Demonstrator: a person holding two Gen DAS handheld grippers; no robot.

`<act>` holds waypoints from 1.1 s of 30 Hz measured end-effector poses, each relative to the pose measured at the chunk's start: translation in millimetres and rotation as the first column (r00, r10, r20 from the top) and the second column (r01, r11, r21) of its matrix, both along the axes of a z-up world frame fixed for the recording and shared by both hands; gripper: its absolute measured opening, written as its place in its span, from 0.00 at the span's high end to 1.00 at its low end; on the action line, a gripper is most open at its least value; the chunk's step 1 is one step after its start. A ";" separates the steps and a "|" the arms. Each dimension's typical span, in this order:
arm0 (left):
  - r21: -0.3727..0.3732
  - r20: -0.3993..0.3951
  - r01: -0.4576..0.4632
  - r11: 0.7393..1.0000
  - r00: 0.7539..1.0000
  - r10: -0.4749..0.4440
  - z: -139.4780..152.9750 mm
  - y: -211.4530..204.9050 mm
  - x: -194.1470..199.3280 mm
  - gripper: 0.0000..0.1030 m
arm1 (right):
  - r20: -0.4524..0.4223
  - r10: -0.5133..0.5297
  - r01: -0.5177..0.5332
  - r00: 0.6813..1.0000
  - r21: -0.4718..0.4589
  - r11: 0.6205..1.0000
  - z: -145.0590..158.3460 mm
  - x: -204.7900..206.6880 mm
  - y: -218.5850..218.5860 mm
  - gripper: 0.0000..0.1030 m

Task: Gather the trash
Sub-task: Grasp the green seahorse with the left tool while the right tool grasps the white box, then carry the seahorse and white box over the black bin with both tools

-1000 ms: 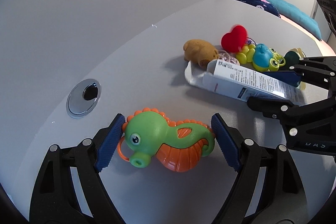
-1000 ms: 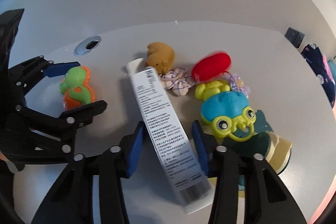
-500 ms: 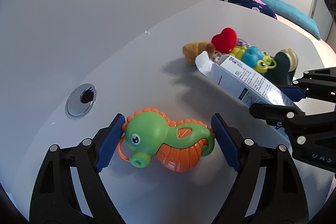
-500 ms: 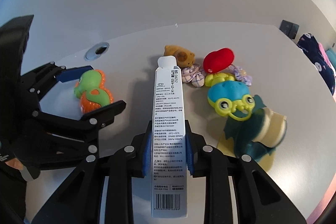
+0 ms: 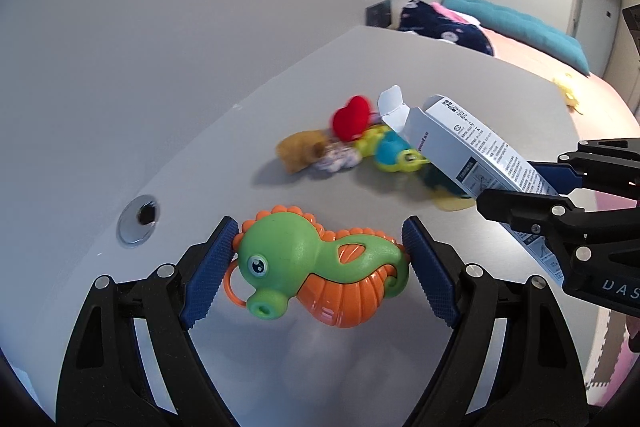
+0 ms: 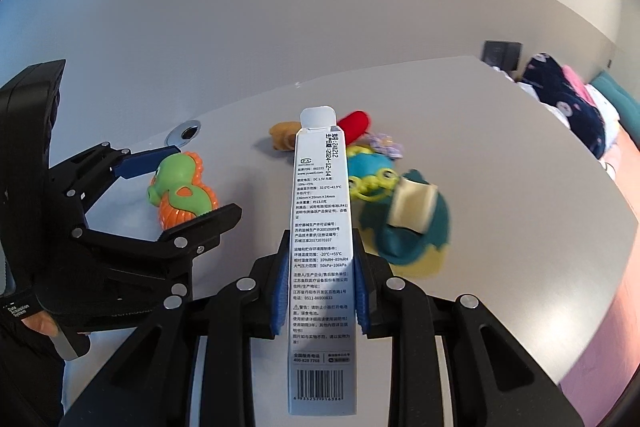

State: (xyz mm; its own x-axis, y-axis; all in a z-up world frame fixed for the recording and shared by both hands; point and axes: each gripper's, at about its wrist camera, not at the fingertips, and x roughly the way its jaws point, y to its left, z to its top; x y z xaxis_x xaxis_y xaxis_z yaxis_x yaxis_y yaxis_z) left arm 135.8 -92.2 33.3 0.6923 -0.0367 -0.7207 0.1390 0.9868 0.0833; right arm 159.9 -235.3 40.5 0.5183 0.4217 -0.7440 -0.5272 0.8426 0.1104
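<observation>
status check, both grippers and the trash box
Right hand-held gripper shut on white carton, lifted off table. Left hand-held gripper shut on seahorse toy. Nothing blocking.

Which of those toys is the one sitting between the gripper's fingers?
The green and orange seahorse, alone between the left gripper pads. The other toys lie piled farther back; the right gripper clamps a white carton.

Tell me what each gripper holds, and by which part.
The right gripper clamps the white carton across its narrow sides, nearer the barcode end. The left gripper grips the seahorse toy lengthwise, head and tail against the pads.
</observation>
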 end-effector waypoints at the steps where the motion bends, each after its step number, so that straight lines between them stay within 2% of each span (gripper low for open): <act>1: -0.001 0.002 0.010 1.000 1.000 -0.010 0.9 -6.6 -0.8 0.21 | 0.001 -0.009 0.009 1.000 0.002 1.000 1.1 -2.3 -5.6 0.73; 15: 0.000 0.010 0.169 0.986 0.986 -0.169 8.3 -107.0 -5.6 0.21 | 0.016 -0.160 0.159 0.987 0.015 0.987 7.7 -35.5 -90.2 0.73; 21: 0.005 0.004 0.249 0.969 0.969 -0.249 7.3 -155.2 -3.7 0.21 | 0.018 -0.238 0.237 0.971 0.024 0.971 8.4 -47.4 -136.5 0.73; 33: 0.008 -0.010 0.393 0.920 0.920 -0.393 2.9 -237.1 -11.8 0.21 | 0.015 -0.374 0.373 0.927 0.037 0.927 4.7 -74.4 -217.9 0.73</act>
State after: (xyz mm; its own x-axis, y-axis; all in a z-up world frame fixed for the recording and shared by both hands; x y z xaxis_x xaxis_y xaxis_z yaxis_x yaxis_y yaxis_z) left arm 124.1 -329.3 36.2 0.6182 -0.2974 -0.7276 0.5160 0.8518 0.0903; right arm 85.6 -453.2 45.2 0.6585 0.2184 -0.7202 -0.1777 0.9750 0.1332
